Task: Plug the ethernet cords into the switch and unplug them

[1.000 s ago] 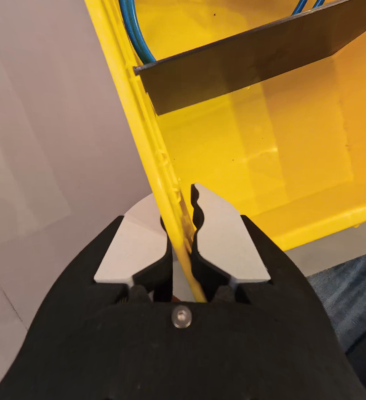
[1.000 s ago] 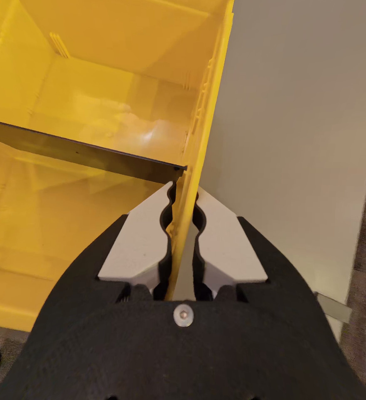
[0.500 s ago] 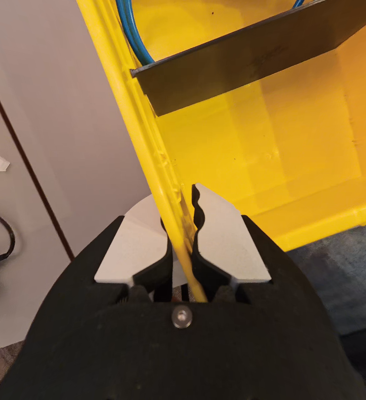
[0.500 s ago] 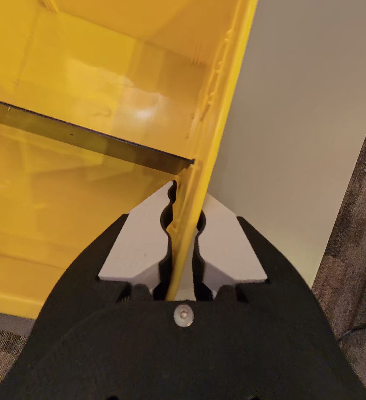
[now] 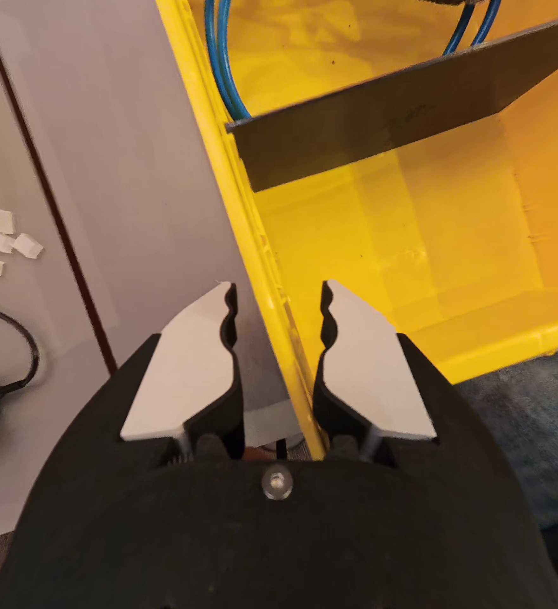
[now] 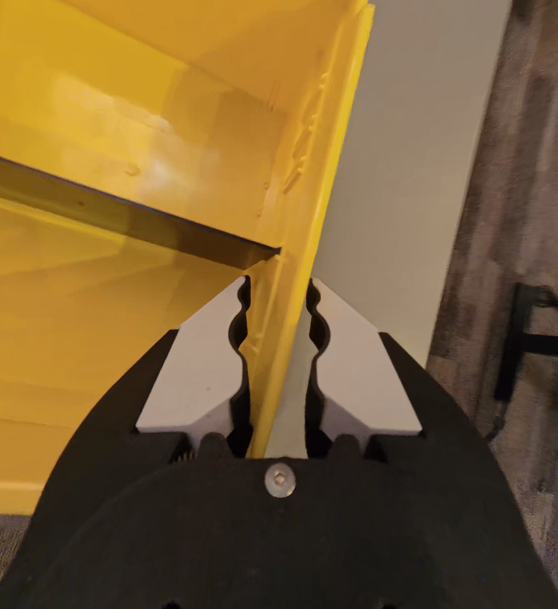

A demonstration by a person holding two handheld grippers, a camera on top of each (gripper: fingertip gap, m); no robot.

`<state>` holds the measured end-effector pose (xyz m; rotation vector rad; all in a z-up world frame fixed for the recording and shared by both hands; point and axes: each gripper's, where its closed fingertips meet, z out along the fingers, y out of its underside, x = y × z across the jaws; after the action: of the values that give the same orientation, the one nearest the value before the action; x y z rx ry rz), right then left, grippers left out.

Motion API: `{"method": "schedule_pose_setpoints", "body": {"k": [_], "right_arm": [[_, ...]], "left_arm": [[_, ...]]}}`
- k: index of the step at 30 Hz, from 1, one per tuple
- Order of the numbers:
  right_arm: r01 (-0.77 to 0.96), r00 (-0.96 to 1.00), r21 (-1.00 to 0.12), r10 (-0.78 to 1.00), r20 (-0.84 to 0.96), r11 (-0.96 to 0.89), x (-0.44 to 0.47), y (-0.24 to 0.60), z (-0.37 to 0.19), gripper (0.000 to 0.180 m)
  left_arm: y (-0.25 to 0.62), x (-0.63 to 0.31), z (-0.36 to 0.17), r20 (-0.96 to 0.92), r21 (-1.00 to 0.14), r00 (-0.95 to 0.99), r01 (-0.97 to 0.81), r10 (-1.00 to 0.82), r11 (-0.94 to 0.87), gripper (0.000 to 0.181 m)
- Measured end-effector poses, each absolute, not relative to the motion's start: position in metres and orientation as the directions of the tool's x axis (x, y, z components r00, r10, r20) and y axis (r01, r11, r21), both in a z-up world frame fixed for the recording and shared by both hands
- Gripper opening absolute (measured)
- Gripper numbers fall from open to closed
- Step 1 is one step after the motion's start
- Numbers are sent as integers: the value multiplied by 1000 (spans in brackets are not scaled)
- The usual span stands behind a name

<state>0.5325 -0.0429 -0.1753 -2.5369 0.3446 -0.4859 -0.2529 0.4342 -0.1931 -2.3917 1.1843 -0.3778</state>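
The left gripper stands released, its jaws spread either side of the yellow bin wall; the right gripper is likewise released astride the opposite wall. Judging from this, the bin sits on the white table and the step is backing both claws straight toward six o'clock without snagging the rims. The blue ethernet cords lie at twelve o'clock behind the black divider; no switch shows. Free tabletop lies at nine o'clock, though small white pieces sit there.
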Motion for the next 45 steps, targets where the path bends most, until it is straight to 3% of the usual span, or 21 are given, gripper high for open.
{"method": "schedule_pose_setpoints", "body": {"k": [1, 5, 10, 14, 19, 25, 30, 32, 34, 39, 45], "right_arm": [[-135, 890, -568, -351, 291, -812, 535, -42, -167, 36], [-67, 822, -637, -404, 401, -768, 543, -43, -127, 54], [174, 774, -721, -359, 521, -670, 501, -14, -53, 21], [277, 841, -772, -243, 482, -572, 427, 31, -25, 21], [378, 889, -772, -32, 456, -512, 327, 89, -37, 24], [393, 919, -804, 171, 354, -446, 245, 128, -63, 24], [392, 919, -802, 233, 319, -451, 224, 137, -81, 24], [380, 923, -808, 237, 303, -450, 223, 139, -84, 24], [367, 927, -817, 244, 284, -445, 220, 142, -85, 24], [387, 918, -814, 266, 295, -434, 213, 148, -87, 24], [400, 911, -817, 282, 302, -416, 209, 153, -83, 23]], "left_arm": [[437, -253, -186, 42, -528, 604, -663, -796, -531, 53], [450, -257, -145, -27, -647, 645, -594, -764, -478, 70], [452, -225, -77, -239, -755, 575, -616, -782, -222, 80], [450, -175, -59, -431, -685, 428, -728, -794, -21, 90], [468, -130, -85, -574, -491, 235, -865, -784, 101, 97], [498, -97, -131, -627, -268, -7, -937, -779, 224, 84], [511, -85, -161, -561, -192, -124, -942, -819, 274, 83], [516, -80, -169, -571, -172, -154, -938, -806, 301, 78], [520, -78, -171, -589, -161, -171, -933, -790, 322, 59], [520, -75, -167, -631, -183, -162, -920, -759, 348, 58], [509, -73, -126, -644, -250, -130, -896, -754, 368, 56]]}}
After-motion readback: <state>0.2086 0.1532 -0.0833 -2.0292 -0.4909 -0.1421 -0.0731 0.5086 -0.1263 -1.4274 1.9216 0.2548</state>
